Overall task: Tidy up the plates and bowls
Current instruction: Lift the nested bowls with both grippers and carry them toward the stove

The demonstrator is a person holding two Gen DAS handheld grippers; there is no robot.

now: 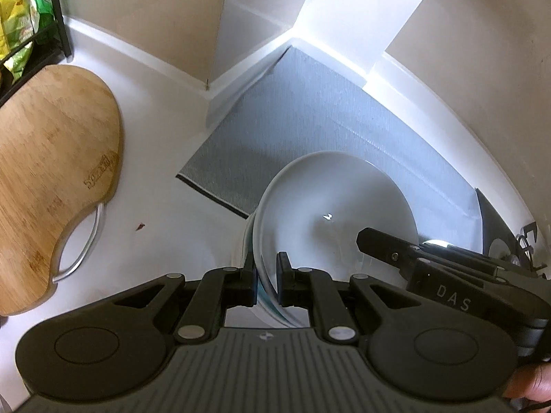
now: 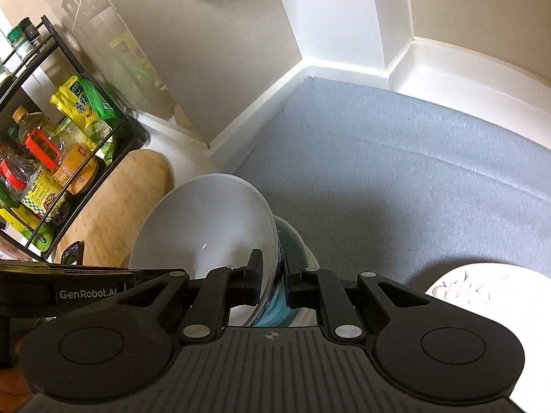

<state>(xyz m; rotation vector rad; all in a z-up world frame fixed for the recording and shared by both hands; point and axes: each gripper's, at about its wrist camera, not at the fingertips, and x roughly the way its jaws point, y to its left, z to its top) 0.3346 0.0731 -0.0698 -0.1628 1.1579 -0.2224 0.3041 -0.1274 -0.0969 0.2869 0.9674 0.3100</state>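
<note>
A stack of bowls, white inside [image 1: 330, 213] with a teal-patterned outside, is held between both grippers above the grey mat [image 1: 310, 124]. My left gripper [image 1: 267, 275] is shut on the stack's left rim. My right gripper [image 2: 273, 275] is shut on the opposite rim, where the white top bowl [image 2: 210, 230] and a teal-patterned bowl under it [image 2: 289, 244] show. The right gripper also shows at the right in the left wrist view [image 1: 389, 244]. A white embossed plate [image 2: 482, 296] lies on the mat [image 2: 413, 172] at lower right.
A wooden cutting board [image 1: 51, 179] with a metal handle lies on the white counter at the left. A black wire rack [image 2: 51, 158] with bottles and packets stands at the left by the wall. The mat reaches into the wall corner.
</note>
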